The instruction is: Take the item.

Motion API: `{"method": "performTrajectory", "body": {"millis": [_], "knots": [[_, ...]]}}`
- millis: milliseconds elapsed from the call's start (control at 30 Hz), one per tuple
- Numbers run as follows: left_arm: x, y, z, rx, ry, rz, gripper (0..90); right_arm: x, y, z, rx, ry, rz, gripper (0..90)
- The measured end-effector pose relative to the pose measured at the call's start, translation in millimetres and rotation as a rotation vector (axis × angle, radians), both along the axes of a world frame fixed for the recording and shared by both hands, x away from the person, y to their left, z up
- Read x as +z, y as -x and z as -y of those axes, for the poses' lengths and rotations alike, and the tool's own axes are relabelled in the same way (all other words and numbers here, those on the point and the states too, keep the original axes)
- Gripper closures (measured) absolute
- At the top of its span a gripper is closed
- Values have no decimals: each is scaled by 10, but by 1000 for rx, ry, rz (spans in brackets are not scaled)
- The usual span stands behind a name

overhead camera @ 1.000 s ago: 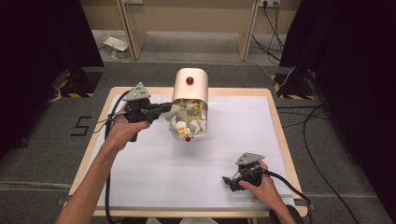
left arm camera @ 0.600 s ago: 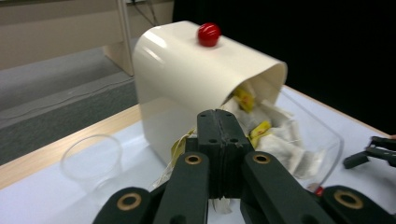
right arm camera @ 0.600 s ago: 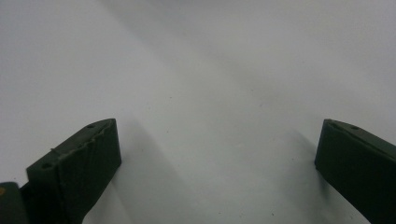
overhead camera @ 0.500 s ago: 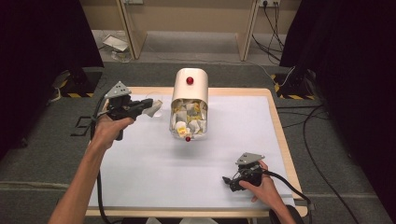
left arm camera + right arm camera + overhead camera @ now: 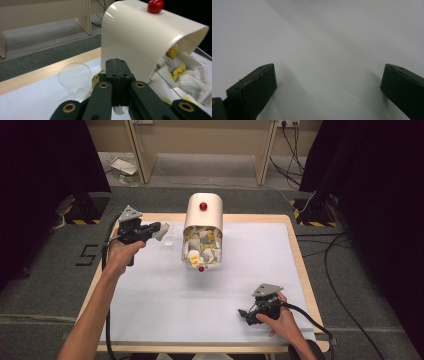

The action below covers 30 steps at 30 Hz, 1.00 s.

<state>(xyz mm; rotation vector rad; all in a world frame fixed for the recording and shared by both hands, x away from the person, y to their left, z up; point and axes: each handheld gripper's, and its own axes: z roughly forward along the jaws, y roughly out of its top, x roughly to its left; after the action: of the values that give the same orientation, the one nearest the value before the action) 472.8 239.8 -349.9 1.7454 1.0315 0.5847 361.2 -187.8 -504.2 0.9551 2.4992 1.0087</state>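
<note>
Left gripper (image 5: 159,228), upper left of the high view: jaws closed, pinching a white tea bag (image 5: 161,233) with a yellow tag. Tea bag largely hidden under the shut jaws in the left gripper view (image 5: 117,65); yellow strings visible at lower centre beside the jaws.

Clear plastic cup (image 5: 167,240), upright, just below the left jaw tips in the high view; faint and hard to make out there, plain at lower left of the left gripper view (image 5: 74,77).

Cream dome-shaped dispenser with a red knob (image 5: 202,217), centre of the high view, just right of the cup; transparent front packed with white and yellow tea bags.

Right gripper (image 5: 247,316), lower right of the high view: jaws wide apart, nothing between them, over the white table cover (image 5: 150,310). Jaw tips cut off at the bottom edge of the right gripper view (image 5: 328,82).
</note>
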Motion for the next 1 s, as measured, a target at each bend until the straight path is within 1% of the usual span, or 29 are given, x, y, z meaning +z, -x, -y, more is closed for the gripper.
{"method": "performTrajectory", "body": {"millis": [200, 300, 333, 367, 433, 467, 533, 633, 667, 733, 800, 933, 1000], "knots": [[-57, -149, 2, 48, 4, -12, 892, 2, 0, 1, 0, 1, -1, 9], [-83, -237, 4, 71, 11, -19, 892, 1, 0, 0, -1, 1, -1, 9], [-107, -292, 3, 83, 7, -23, 892, 2, 1, 1, 0, 1, -1, 9], [-107, -292, 3, 83, 7, -23, 891, 2, 1, 1, 0, 1, -1, 9], [-129, -344, 4, 89, 11, -29, 892, 1, 0, 0, -1, 1, -1, 8], [-146, -395, 5, 97, 9, -32, 892, 1, 0, 1, 0, 1, -1, 9], [-150, -414, 6, 100, 10, -33, 891, 1, 0, 1, 0, 1, -1, 9], [-164, -501, 19, 116, 11, -34, 891, 1, 0, 1, 0, 1, -1, 9], [-186, -553, 31, 125, 12, -41, 891, 1, 0, 1, 0, 1, -1, 9], [-197, -573, 36, 129, 6, -45, 891, 1, 0, 1, 0, 1, 0, 9], [-244, -655, 55, 143, 4, -55, 891, 1, 0, 1, 0, 1, -1, 9], [-268, -712, 67, 150, 12, -61, 891, 1, 0, 1, 0, 1, -1, 9], [-277, -744, 84, 152, 7, -64, 891, 1, 0, 1, 0, 0, -1, 9]]}}
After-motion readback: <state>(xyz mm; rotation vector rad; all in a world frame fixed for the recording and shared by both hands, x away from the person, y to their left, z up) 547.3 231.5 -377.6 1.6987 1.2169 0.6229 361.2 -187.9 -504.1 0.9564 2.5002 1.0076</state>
